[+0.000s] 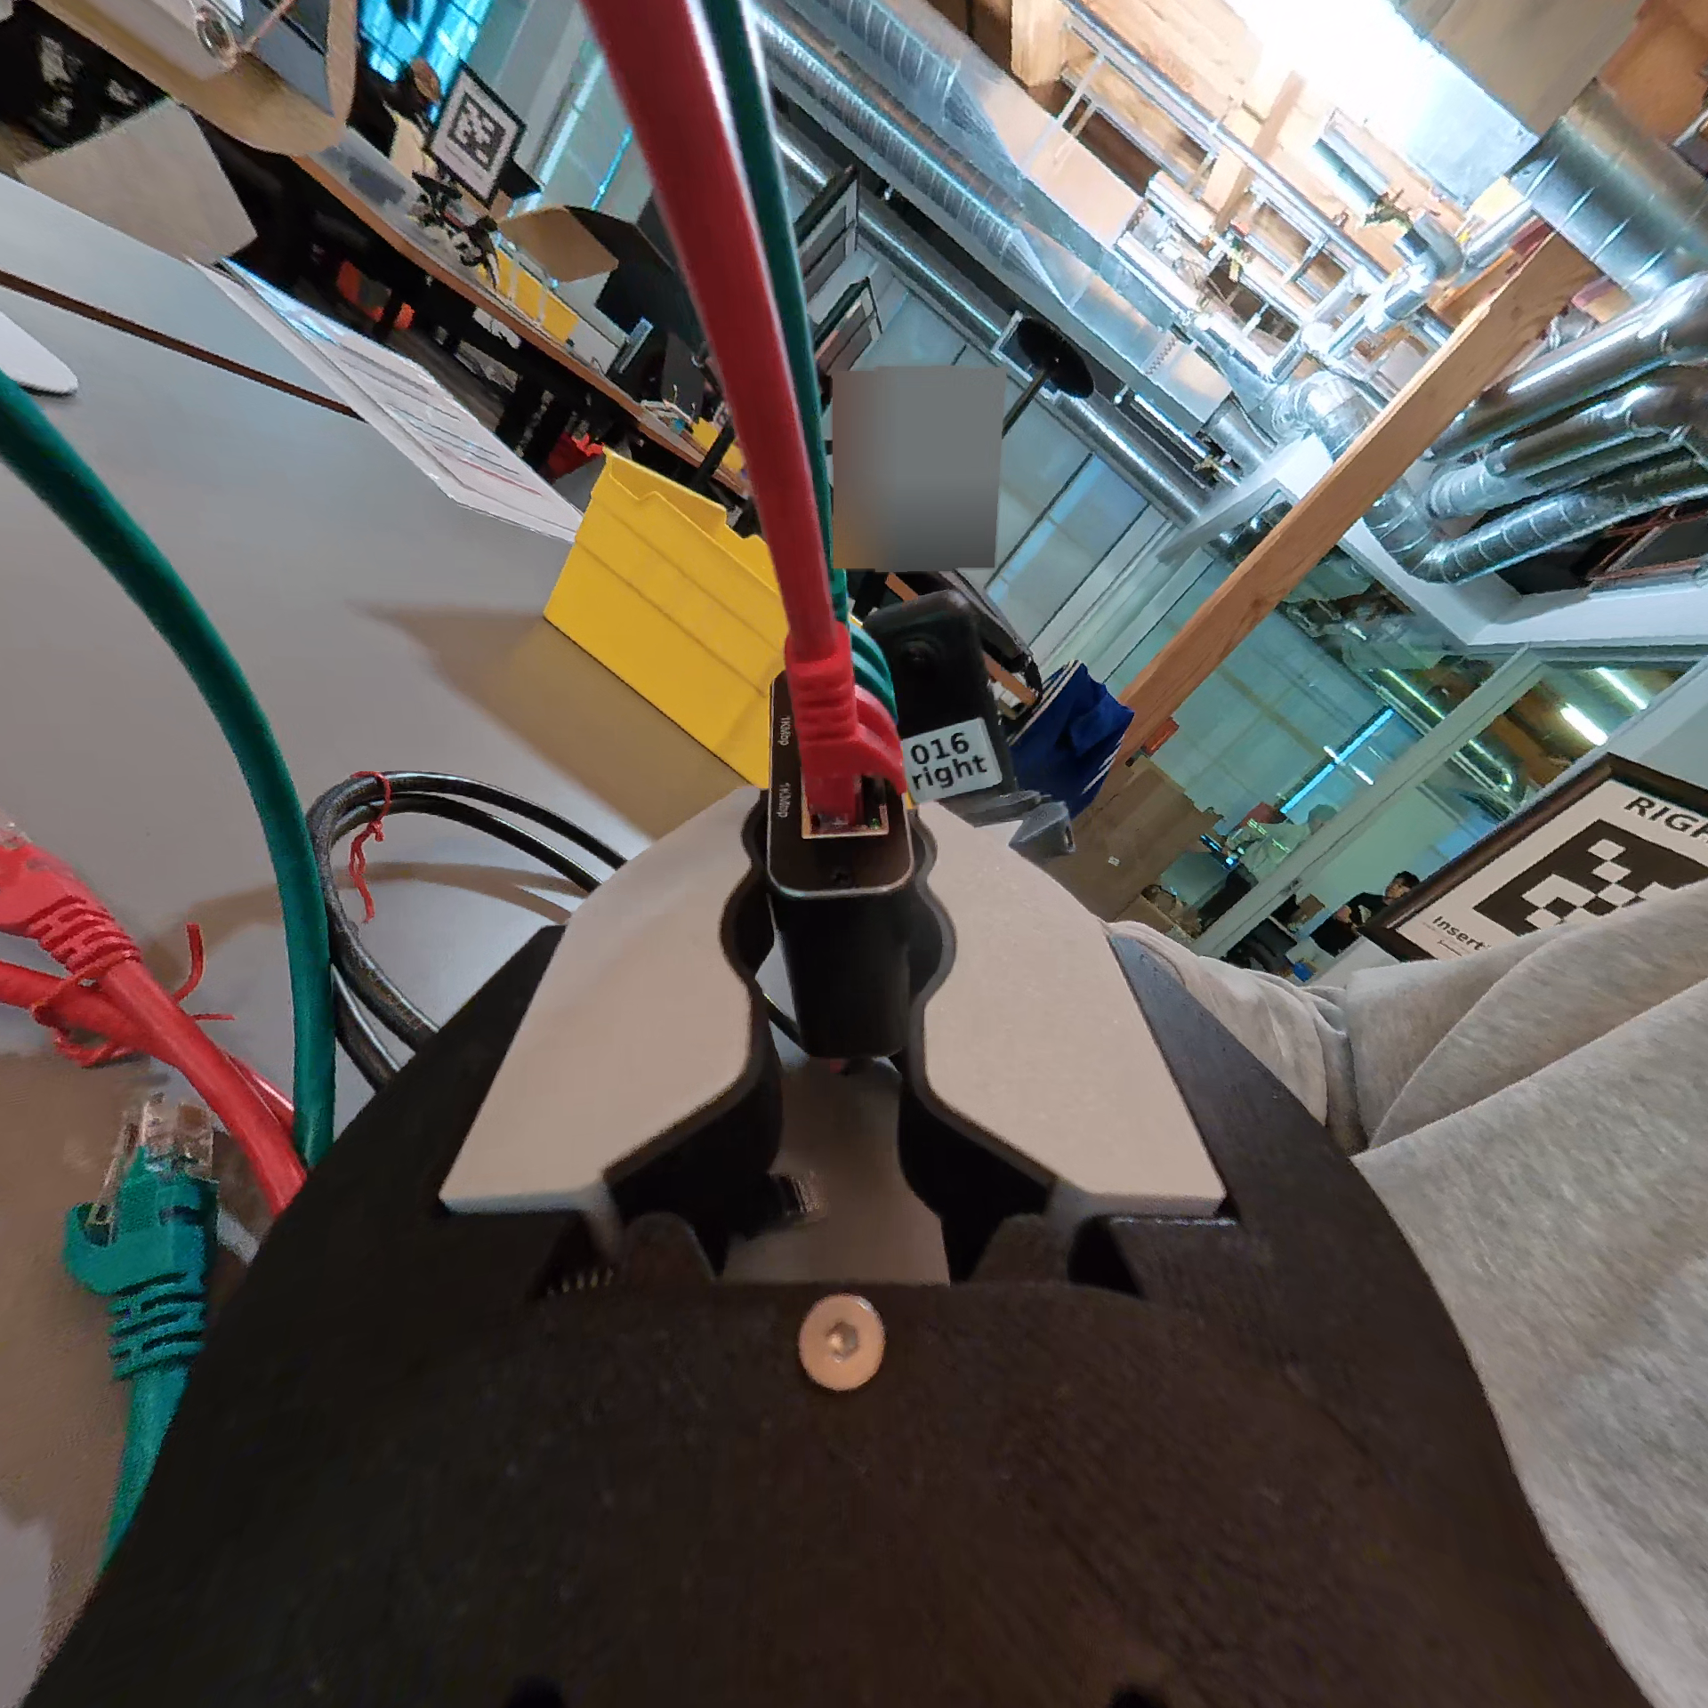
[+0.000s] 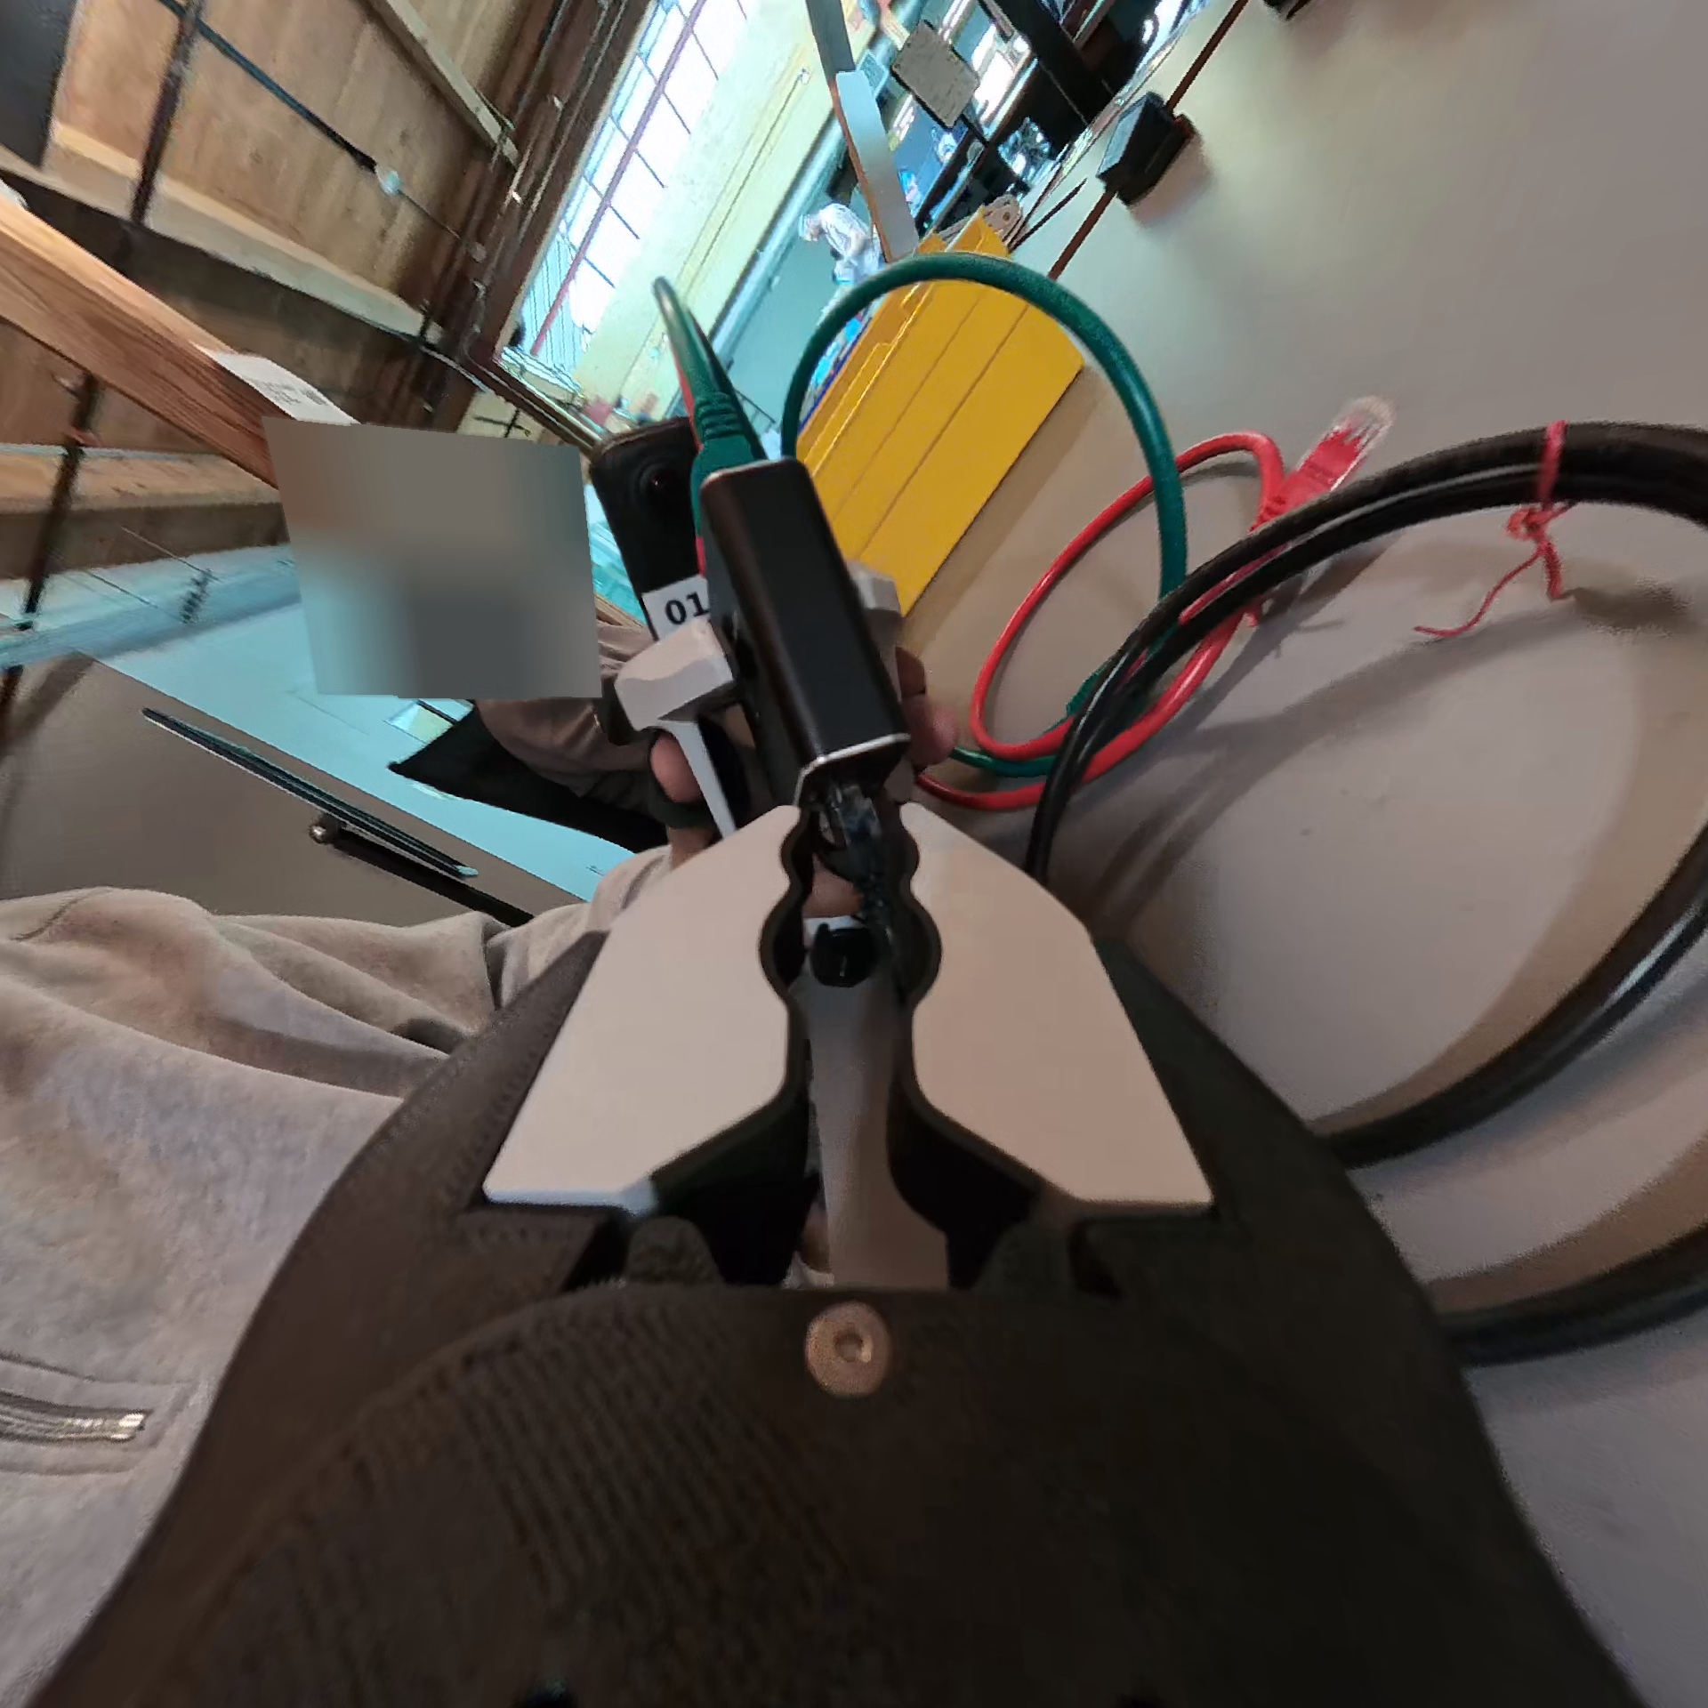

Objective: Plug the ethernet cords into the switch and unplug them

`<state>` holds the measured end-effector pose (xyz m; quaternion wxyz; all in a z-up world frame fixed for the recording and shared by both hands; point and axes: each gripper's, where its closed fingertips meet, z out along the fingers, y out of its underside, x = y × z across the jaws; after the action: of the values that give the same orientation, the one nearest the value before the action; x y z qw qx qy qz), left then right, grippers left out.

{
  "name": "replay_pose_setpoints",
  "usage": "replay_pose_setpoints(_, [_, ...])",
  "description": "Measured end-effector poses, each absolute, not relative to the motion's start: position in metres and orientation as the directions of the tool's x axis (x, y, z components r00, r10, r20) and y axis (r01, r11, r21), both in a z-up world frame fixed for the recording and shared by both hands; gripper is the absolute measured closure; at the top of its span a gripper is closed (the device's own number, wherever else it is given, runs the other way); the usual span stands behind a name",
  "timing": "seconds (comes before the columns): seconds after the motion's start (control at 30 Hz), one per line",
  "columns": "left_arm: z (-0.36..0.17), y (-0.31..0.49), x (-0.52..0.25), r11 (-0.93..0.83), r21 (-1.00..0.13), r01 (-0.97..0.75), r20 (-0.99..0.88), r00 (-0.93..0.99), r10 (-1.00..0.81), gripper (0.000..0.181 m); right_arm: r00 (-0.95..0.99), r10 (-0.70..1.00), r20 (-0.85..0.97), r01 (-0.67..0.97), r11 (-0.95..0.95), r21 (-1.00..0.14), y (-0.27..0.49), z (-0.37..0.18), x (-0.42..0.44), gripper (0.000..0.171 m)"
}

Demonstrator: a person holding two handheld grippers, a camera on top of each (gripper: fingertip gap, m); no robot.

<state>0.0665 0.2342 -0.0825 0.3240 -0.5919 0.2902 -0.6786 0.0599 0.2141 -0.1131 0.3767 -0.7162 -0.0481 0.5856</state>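
Black anodised metal by the look of it, the switch [image 1: 836,924] is a small, rigid, light block, held off the table [image 1: 231,555], upright, port face toward my left camera.

1. Grip state. My left tongs [image 1: 836,832] are clenched across the switch body, one pad on each long side. My right tongs [image 2: 850,818] stand at the opposite end with jaws narrow about the switch's black tail lead [image 2: 864,887]; I cannot tell whether they actually pinch it.

2. Handling. The casing looks smooth and probably slippery, so it may slide under a pulling load; I judge the flat sides the correct hold, clear of the ports. The tail lead is soft and gives poor purchase.

3. Cords. A red cord [image 1: 739,370] is seated in the near port, and a green cord [image 1: 749,92] sits just behind it. Both are springy, round and light. Take hold at the ribbed boot, not the cable run; the latch tab under the boot looks thin and fragile, and must be pressed before withdrawal.

4. Surroundings. The loose red plug [image 1: 55,910] and loose green plug [image 1: 148,1201] lie on the table beside a tied black cable coil [image 1: 388,832]. A yellow bin [image 1: 665,601] stands beyond.
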Motion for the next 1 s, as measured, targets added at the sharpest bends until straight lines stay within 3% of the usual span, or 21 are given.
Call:
replay_pose_setpoints(0.13, [-0.081,0.237,0.064,-0.664,-0.737,0.129,0.654,-0.114,-0.748,0.158,0.347,0.511,-0.786,-0.352,-0.706,-0.614,0.215,-0.115,0.057,0.157])
replay_pose_setpoints(0.43, [-0.078,0.241,0.062,-0.620,-0.771,0.148,0.616,-0.074,-0.784,0.157,0.453,0.466,-0.760,-0.356,-0.687,-0.633,0.221,-0.124,0.059,0.157])
replay_pose_setpoints(0.47, [-0.067,0.247,0.055,-0.623,-0.750,0.223,0.619,-0.096,-0.780,0.156,0.521,0.426,-0.739,-0.334,-0.695,-0.636,0.225,-0.138,0.067,0.158])
replay_pose_setpoints(0.53, [-0.031,0.264,0.030,-0.727,-0.583,0.364,0.700,-0.229,-0.676,0.156,0.488,0.427,-0.761,-0.379,-0.682,-0.626,0.227,-0.133,0.080,0.159])
replay_pose_setpoints(0.6, [-0.046,0.278,0.021,-0.603,-0.724,0.336,0.632,-0.029,-0.775,0.156,0.509,0.482,-0.713,-0.364,-0.631,-0.686,0.226,-0.120,0.082,0.159])
replay_pose_setpoints(0.63, [-0.055,0.283,0.020,-0.590,-0.741,0.321,0.628,0.021,-0.778,0.156,0.508,0.520,-0.687,-0.346,-0.607,-0.716,0.224,-0.112,0.077,0.158])
replay_pose_setpoints(0.7, [-0.056,0.286,0.019,-0.642,-0.688,0.339,0.676,-0.023,-0.737,0.156,0.534,0.580,-0.614,-0.278,-0.566,-0.776,0.220,-0.110,0.066,0.158])
replay_pose_setpoints(0.8, [-0.060,0.283,0.024,-0.640,-0.711,0.293,0.662,-0.027,-0.749,0.156,0.616,0.608,-0.500,-0.169,-0.519,-0.838,0.219,-0.118,0.062,0.156])
replay_pose_setpoints(0.9, [-0.065,0.283,0.026,-0.646,-0.713,0.274,0.666,-0.023,-0.745,0.156,0.752,0.619,-0.227,0.009,-0.355,-0.935,0.225,-0.116,0.070,0.131])
replay_pose_setpoints(1.0, [-0.068,0.287,0.025,-0.680,-0.676,0.285,0.700,-0.042,-0.713,0.157,0.780,0.624,0.044,0.265,-0.265,-0.927,0.221,-0.124,0.072,0.128])
